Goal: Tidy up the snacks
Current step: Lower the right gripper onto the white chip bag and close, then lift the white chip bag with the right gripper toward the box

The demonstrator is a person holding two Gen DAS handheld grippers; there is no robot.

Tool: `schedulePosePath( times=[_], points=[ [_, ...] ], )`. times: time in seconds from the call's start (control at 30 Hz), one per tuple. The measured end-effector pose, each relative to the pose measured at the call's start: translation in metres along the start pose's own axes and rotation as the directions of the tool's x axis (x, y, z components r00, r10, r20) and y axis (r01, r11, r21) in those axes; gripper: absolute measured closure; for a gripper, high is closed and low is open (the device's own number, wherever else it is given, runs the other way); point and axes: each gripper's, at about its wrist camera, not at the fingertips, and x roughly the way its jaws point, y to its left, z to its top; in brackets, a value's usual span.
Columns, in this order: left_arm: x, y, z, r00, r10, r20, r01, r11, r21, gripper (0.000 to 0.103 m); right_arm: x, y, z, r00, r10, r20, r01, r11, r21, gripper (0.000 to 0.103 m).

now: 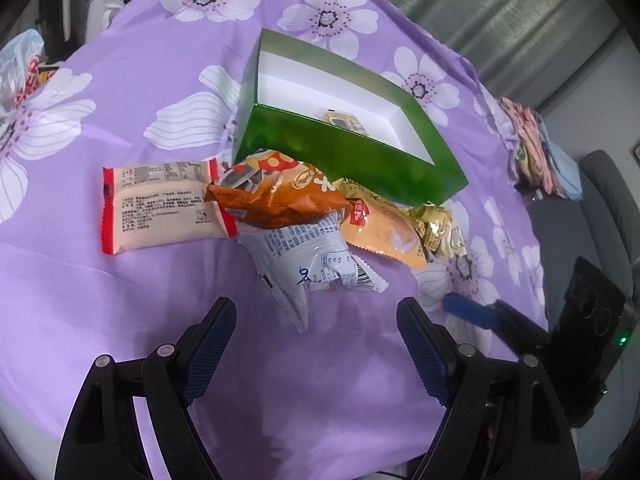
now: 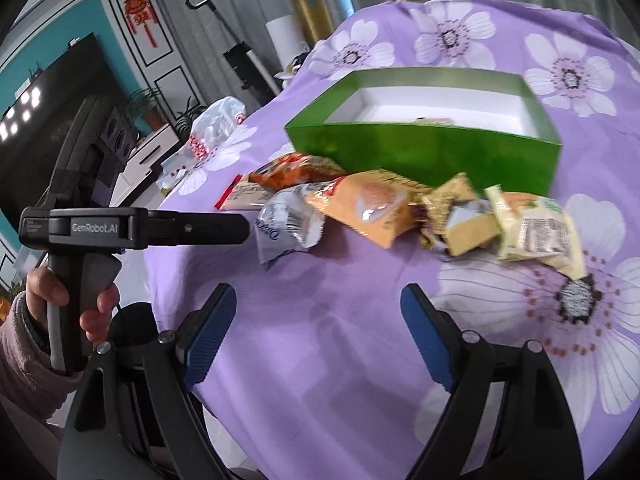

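The green box [image 1: 344, 152] sits open on the purple flowered cloth [image 1: 120, 304], one packet lying inside it. Just in front of its near wall the snack packets [image 1: 280, 216] lie heaped, some overlapping. Nearer than the heap, the left gripper [image 1: 316, 344] and right gripper [image 2: 318, 332] hover with jaws spread, holding nothing

Soft daylight, fisheye-warped edges, right view blurred
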Motion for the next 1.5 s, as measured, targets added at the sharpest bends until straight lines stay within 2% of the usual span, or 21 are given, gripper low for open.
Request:
schedulePosePath(
  times=[0.27,0.97,1.03,1.2,1.5],
  points=[
    [0.009,0.009,0.003,0.999,-0.047,-0.01,0.047,0.998,-0.033,0.021,0.024,0.007,0.003,0.999,0.011,-0.044,-0.012,0.999,-0.033,0.018],
    [0.032,0.026,0.023,0.994,-0.105,-0.042,0.105,0.994,-0.008,0.021,0.077,0.018,0.035,0.995,0.066,-0.075,-0.07,0.997,-0.045,0.019],
    [0.033,0.026,0.025,0.993,-0.114,-0.042,0.114,0.993,-0.004,0.021,0.079,0.018,0.037,0.995,0.065,-0.072,-0.068,0.997,-0.048,0.021],
    [0.037,0.022,0.026,0.992,-0.116,-0.049,0.117,0.993,0.016,0.029,0.086,0.02,0.039,0.994,0.046,-0.097,-0.052,0.997,-0.06,0.041],
    [0.036,0.025,0.024,0.989,-0.144,-0.04,0.143,0.989,-0.021,0.041,0.085,0.016,0.035,0.993,0.064,-0.101,-0.067,0.998,-0.018,0.049]
  ],
)
